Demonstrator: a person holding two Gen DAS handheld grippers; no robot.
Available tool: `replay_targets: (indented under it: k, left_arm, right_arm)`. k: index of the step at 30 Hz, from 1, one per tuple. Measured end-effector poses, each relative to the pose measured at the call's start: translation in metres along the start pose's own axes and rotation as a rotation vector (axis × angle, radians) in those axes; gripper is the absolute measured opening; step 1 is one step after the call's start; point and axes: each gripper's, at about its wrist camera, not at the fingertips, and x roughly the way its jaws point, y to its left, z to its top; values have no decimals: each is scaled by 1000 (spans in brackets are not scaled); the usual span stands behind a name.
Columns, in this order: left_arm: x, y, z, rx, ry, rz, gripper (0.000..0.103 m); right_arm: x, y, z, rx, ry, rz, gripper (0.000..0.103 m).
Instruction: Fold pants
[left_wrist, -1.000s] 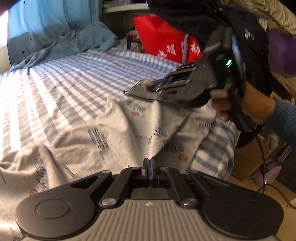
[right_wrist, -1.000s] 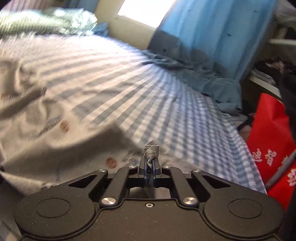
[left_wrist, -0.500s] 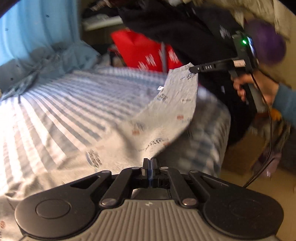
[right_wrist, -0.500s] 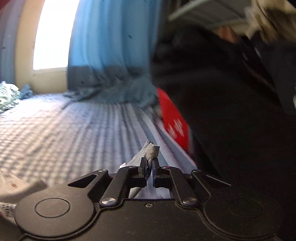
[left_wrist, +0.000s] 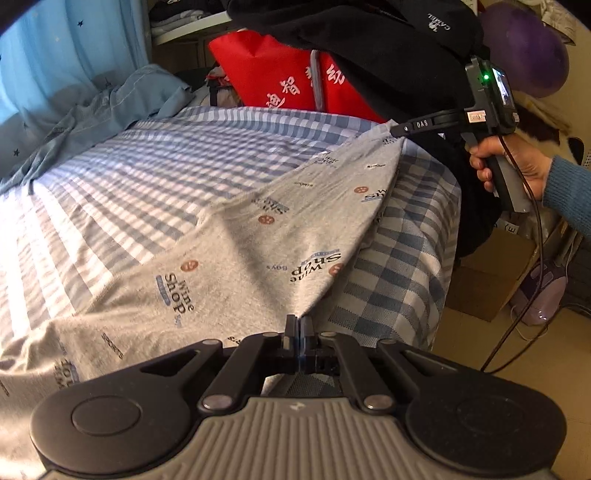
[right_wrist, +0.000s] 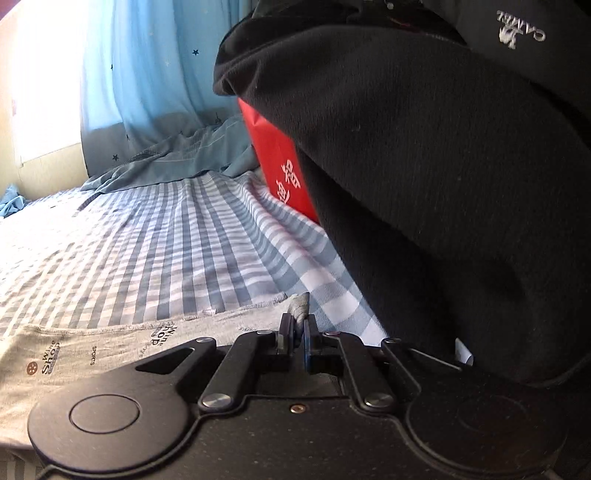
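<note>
1. The grey pants carry repeated printed words: "Wine Shop", "Boys" and "SPORTS", with small brown round badges between them.
2. A black garment at the top of the left wrist view shows white lettering that reads "CAMEL", upside down in the right wrist view; a red bag beneath it bears white Chinese characters.
3. The right gripper, upper right in the left wrist view, has "DAS" on its finger and a green light on its body; a hand in a blue knit sleeve holds its handle.
4. The pants lie spread across the lower and middle frame on a blue-and-white checked bed sheet, stretched between the two grippers near the bed's right edge.
5. The left gripper, bottom centre, has its jaws closed on a pants edge; the right gripper's jaws pinch a bunched corner.
6. A blue star-printed curtain hangs upper left; a cardboard box sits on the floor at right.
</note>
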Motion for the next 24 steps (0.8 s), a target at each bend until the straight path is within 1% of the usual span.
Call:
replay_targets:
  k: [2,3,4,5,6,7,8,9,10,11,12,13,14,15,16,17,20,22,24]
  left_arm:
    - [5,2,-4,-29,22,-14,2]
    - [6,3,-7,-50,32,-23,5]
    - [5,4,-10,-75,34,-26,7]
    - [2,6,-13,-94,30,-28,12]
    - [-3,8,-16,-113,19,-31,21]
    - [-8,9,-19,-133,6,-31,29]
    - [-15,11,-23,-157,-9,-25,46]
    - [-24,14,-28,-185,-33,-18,54]
    - [-32,17,-33,-211,-53,-15,55]
    - [-41,20,-38,-236,-67,-11,55]
    - [-52,25,-45,-270,-79,-4,58]
    - [-62,32,-54,-308,-92,10,60]
    - [-74,38,-63,-350,-105,31,66]
    - [-86,46,-73,-393,-115,60,69]
    - [-99,55,-84,-432,-123,97,70]
    - [-112,63,-96,-465,-132,137,71]
    - [-156,94,-134,-600,-156,302,76]
    - [-181,118,-161,-701,-166,411,78]
    - [-197,138,-180,-774,-153,514,80]
  right_arm:
    - [8,2,-5,-29,53,-13,8]
    - [14,2,-8,-41,99,-17,11]
    - [18,2,-12,-52,133,-26,18]
    - [20,3,-16,-66,149,-47,28]
    - [18,5,-20,-75,153,-67,33]
    - [13,7,-22,-73,144,-78,46]
    - [7,10,-23,-67,131,-77,66]
    - [0,13,-24,-62,115,-70,76]
    - [-9,19,-26,-62,94,-64,86]
    - [-17,27,-27,-70,75,-57,88]
    - [-25,36,-28,-83,59,-44,90]
    - [-29,46,-29,-95,49,-29,96]
    - [-36,57,-30,-105,36,-11,101]
    - [-44,68,-32,-113,21,16,101]
    - [-47,80,-33,-122,10,47,101]
    - [-54,94,-35,-133,4,79,102]
    - [-75,145,-46,-194,-23,204,102]
    - [-85,184,-54,-250,-34,285,102]
    - [-90,224,-60,-308,-45,357,102]
